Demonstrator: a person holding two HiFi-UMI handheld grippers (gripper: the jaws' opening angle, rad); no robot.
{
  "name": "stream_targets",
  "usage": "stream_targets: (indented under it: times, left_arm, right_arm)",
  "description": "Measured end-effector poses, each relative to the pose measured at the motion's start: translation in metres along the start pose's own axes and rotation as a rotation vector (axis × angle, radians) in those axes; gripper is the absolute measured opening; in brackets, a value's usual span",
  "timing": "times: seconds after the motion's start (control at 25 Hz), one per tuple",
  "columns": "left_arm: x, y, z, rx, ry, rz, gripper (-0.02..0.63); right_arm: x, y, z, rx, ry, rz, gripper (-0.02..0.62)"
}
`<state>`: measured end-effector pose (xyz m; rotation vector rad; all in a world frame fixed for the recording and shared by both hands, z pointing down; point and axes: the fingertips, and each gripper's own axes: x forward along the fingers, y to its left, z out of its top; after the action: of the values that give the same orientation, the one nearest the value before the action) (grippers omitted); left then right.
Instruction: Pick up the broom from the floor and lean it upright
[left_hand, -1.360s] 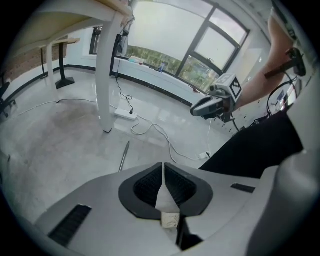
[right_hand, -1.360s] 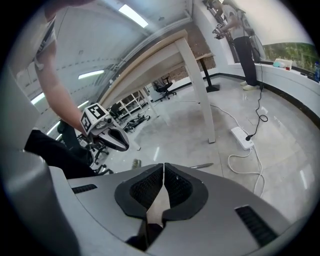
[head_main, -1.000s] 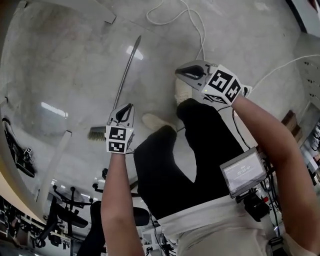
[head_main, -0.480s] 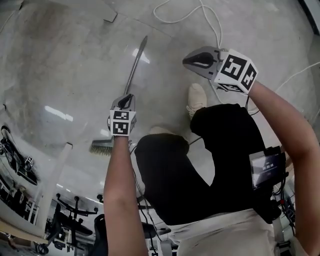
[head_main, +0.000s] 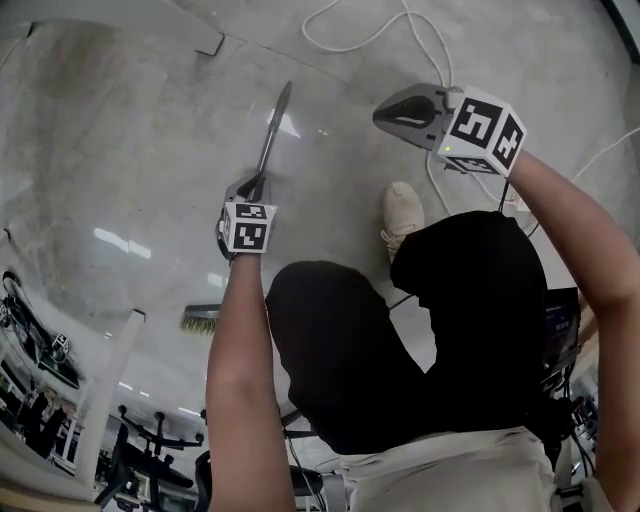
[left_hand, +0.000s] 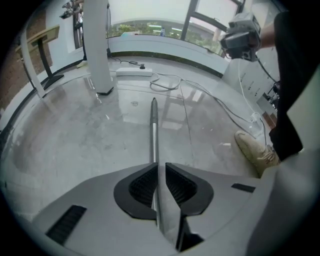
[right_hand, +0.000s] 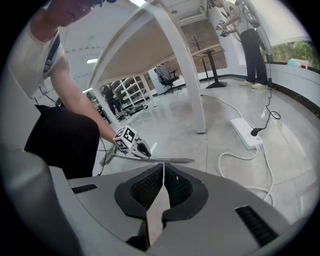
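The broom lies flat on the grey floor, its thin metal handle (head_main: 272, 135) pointing away from me and its brush head (head_main: 200, 318) near my left forearm. My left gripper (head_main: 247, 188) points steeply down right over the middle of the handle. In the left gripper view its jaws (left_hand: 159, 164) stand nearly together, and the handle (left_hand: 154, 130) shows through the slit rather than between the pads. The right gripper view shows the handle (right_hand: 170, 160) on the floor under that gripper. My right gripper (head_main: 380, 110) hovers higher to the right, shut and empty (right_hand: 163, 165).
My shoe (head_main: 403, 215) and bent legs are just right of the broom. A white cable (head_main: 420, 40) loops over the floor beyond, leading to a power strip (right_hand: 246, 132). White table legs (right_hand: 185, 75) and a pillar (left_hand: 97, 45) stand around. Another person (right_hand: 250, 30) stands far off.
Both grippers have come down toward the floor as I crouched. The left one has shifted along the handle, away from the brush head toward its middle.
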<state>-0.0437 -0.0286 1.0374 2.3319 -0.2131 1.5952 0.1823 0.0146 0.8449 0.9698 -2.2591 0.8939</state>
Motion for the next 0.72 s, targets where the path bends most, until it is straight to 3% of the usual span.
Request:
stream_targets:
  times: [0.2,0.48,0.72]
  left_arm:
    - [0.02,0.014,0.01,0.013,0.084,-0.01,0.111]
    - [0.039,0.018,0.004,0.051,0.234,0.013,0.112]
    - [0.03,0.012,-0.002,-0.033,0.256,0.037,0.077]
  right_arm:
    - [-0.004,-0.008,0.002,0.0,-0.006,-0.016,0.018]
    - [-0.014,-0.012,0.003,0.046,0.0,-0.04,0.018]
    - [-0.02,-0.001,0.008,0.034,0.006,-0.012,0.018]
